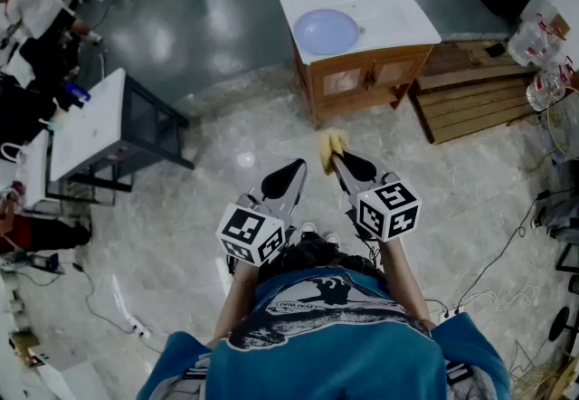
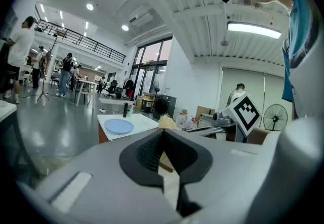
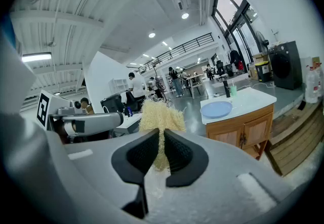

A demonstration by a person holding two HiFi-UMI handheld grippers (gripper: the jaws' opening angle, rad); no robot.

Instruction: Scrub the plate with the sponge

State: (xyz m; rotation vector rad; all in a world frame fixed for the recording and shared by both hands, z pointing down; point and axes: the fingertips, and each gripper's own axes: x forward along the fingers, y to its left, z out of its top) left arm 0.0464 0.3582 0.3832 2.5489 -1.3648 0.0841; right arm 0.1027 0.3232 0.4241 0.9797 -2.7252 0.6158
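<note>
The left forearm (image 1: 237, 297) and the right forearm (image 1: 403, 273) were held forward in front of the body, close together and nearly parallel. The left tongs (image 2: 163, 134) were pressed fully together at the tips with nothing gripped, and were pointed slightly below level. The right tongs (image 3: 161, 136) were clamped on the sponge (image 3: 160, 115) and were tipped a little further down. The two sets of tongs were kept just beside each other, not touching.

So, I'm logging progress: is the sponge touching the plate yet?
No, the sponge is clamped in the right gripper over the floor, well short of the plate on the vanity.
</note>
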